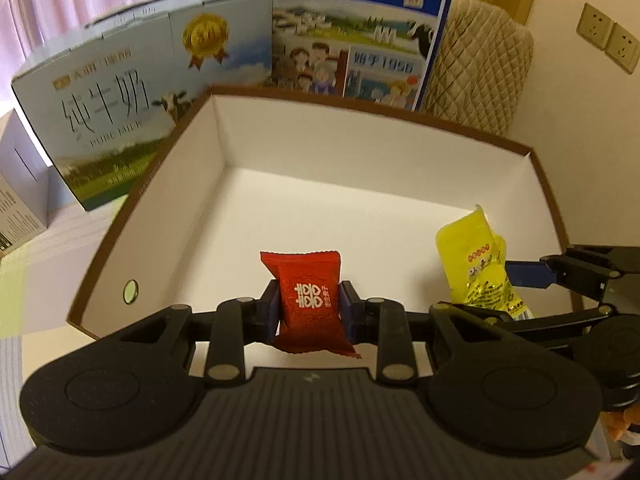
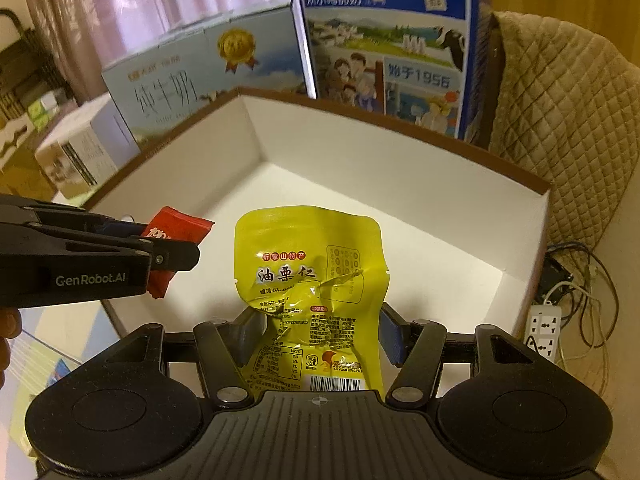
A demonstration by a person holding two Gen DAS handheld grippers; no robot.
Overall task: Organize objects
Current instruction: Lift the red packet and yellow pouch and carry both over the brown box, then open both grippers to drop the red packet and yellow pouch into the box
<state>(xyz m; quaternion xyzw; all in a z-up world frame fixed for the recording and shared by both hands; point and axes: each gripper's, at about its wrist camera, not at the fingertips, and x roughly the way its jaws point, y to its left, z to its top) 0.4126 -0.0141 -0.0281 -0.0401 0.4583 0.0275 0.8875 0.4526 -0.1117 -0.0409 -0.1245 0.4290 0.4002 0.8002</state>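
left gripper (image 1: 310,308): pinched on red wedding candy (image 1: 308,300), held over the near part of the open box
right gripper (image 2: 320,332): clamped on yellow chestnut pouch (image 2: 310,280), pouch crumpled at the grip, held above the box floor
white box (image 1: 224,136): brown rim, floor bare where visible; nothing seen lying in it
surroundings: pale milk carton (image 1: 132,92) and blue milk carton (image 1: 352,28) stand behind the far wall
progress: both items lifted and over the box; judged that release into it is left
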